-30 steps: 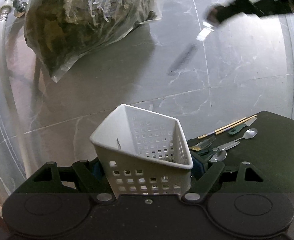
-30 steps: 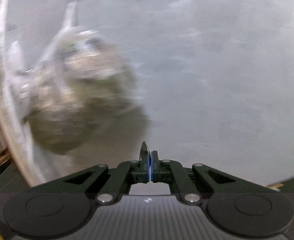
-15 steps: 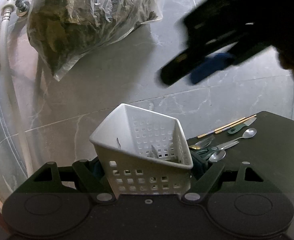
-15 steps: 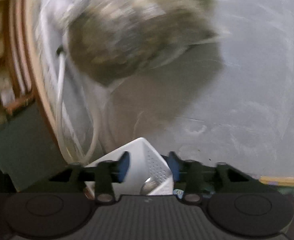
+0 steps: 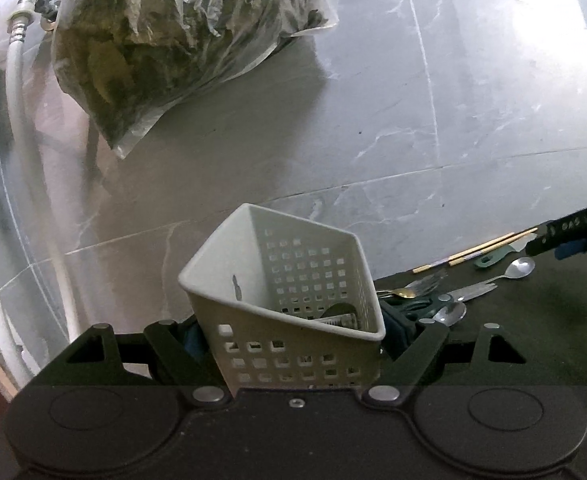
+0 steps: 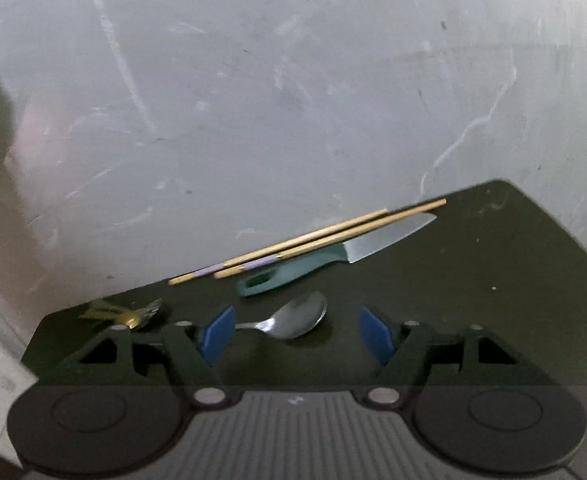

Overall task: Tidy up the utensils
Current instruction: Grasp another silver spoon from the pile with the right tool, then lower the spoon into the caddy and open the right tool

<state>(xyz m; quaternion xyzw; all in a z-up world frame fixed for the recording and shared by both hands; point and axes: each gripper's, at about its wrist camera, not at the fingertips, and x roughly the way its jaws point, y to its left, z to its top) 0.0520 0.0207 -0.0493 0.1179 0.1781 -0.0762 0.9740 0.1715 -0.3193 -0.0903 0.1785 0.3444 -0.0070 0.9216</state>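
White basket (image 5: 293, 332) squeezed in left gripper (image 5: 293, 344) | right gripper (image 6: 295, 334) jaws just opened wide, nothing held, silver spoon (image 6: 293, 318) lies between them on dark table (image 6: 473, 272)

No legible text, label, brand or number in either of my wrist views. Closest candidate: a row of small pale marks on the finger of my right gripper (image 5: 573, 236), seen from the left wrist at the right edge of the table (image 5: 533, 320); too blurred for me to read a single character. The white basket (image 5: 293, 312) clamped in my left gripper (image 5: 293, 344) bears only square perforations, and the utensils on the table carry no readable stamps at this sharpness.
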